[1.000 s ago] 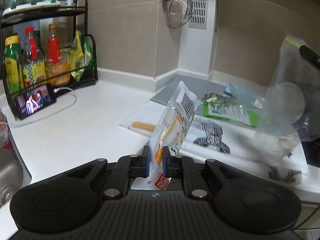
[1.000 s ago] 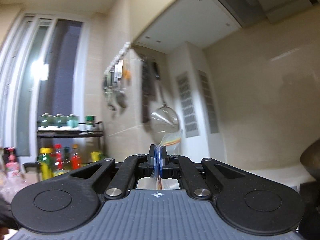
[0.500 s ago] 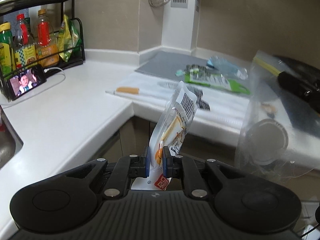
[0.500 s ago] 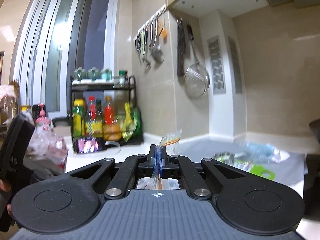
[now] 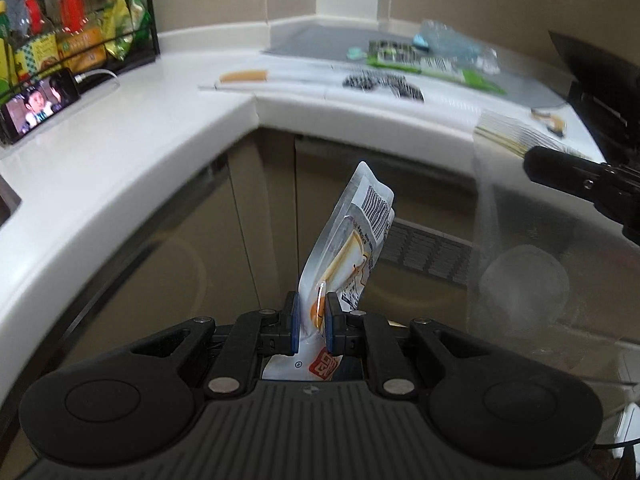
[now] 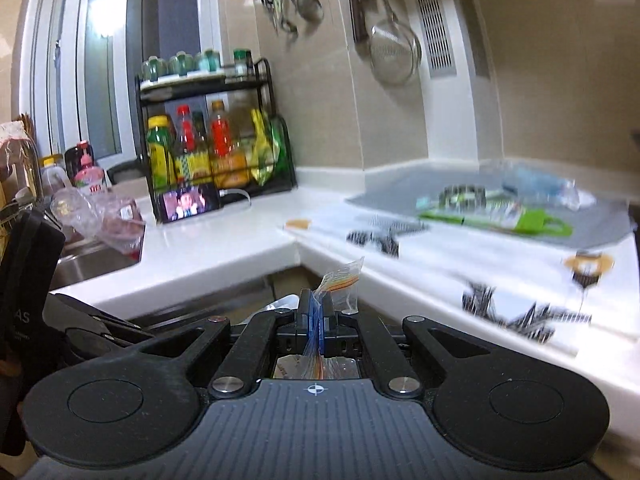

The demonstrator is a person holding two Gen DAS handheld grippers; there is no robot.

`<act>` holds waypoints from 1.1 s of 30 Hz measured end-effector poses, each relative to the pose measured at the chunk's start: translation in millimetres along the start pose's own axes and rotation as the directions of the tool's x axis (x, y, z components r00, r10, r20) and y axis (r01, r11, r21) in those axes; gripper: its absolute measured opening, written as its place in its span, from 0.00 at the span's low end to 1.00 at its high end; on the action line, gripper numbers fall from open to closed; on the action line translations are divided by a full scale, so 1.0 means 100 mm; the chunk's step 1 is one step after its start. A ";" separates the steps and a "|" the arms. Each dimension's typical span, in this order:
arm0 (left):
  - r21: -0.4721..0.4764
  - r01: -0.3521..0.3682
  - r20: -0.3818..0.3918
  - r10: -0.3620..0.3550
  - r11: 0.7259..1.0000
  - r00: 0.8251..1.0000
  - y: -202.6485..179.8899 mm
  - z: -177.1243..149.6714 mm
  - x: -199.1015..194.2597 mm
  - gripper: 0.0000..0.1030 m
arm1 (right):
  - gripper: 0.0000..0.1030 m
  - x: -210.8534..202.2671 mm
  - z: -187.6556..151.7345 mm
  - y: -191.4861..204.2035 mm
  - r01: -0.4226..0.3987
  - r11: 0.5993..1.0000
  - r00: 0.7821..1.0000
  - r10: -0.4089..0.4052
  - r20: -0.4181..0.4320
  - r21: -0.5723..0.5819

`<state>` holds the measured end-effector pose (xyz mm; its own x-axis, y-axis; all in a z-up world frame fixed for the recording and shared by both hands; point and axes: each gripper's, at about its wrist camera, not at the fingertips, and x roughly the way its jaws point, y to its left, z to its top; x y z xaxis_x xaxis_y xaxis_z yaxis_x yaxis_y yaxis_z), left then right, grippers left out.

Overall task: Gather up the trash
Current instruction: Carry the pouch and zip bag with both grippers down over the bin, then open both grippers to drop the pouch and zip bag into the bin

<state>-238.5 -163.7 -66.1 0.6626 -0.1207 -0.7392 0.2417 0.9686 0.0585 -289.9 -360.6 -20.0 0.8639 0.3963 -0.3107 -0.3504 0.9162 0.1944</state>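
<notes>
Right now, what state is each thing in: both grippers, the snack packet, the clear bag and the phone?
Left gripper: jaws shut on packet.
White barcoded snack packet: held upright, off the counter.
Right gripper: jaws shut on bag rim.
Clear plastic zip bag: hanging, cup inside.
Small phone: screen on, cable plugged in.

Right gripper [image 6: 316,312] fingers pinch clear zip bag [image 6: 340,280] edge above white counter [image 6: 224,248].

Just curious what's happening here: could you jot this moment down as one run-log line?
left gripper: shut on snack wrapper | right gripper: shut on clear zip bag | both below countertop edge | wrapper not yet bagged
</notes>
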 end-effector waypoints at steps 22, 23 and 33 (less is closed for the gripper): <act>-0.002 0.012 -0.202 -0.012 1.000 0.979 -0.05 -0.44 0.71 0.12 | 0.03 0.60 -0.74 -0.15 0.020 0.996 0.961 0.004 -0.275 0.084; -0.005 0.014 -0.212 -0.014 1.000 0.977 -0.05 -0.45 0.74 0.12 | 0.03 0.63 -0.77 -0.16 0.021 0.996 0.959 0.006 -0.285 0.091; -0.002 0.011 -0.259 -0.011 1.000 0.966 -0.06 -0.47 0.98 0.12 | 0.03 0.84 -0.80 -0.18 0.016 0.995 0.959 0.012 -0.282 0.097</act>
<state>-208.8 -171.1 -170.5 0.4536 -0.0709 -0.8884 0.2473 0.9677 0.0490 -240.2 -339.1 -124.1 0.7225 0.4080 -0.5582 -0.3000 0.9124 0.2786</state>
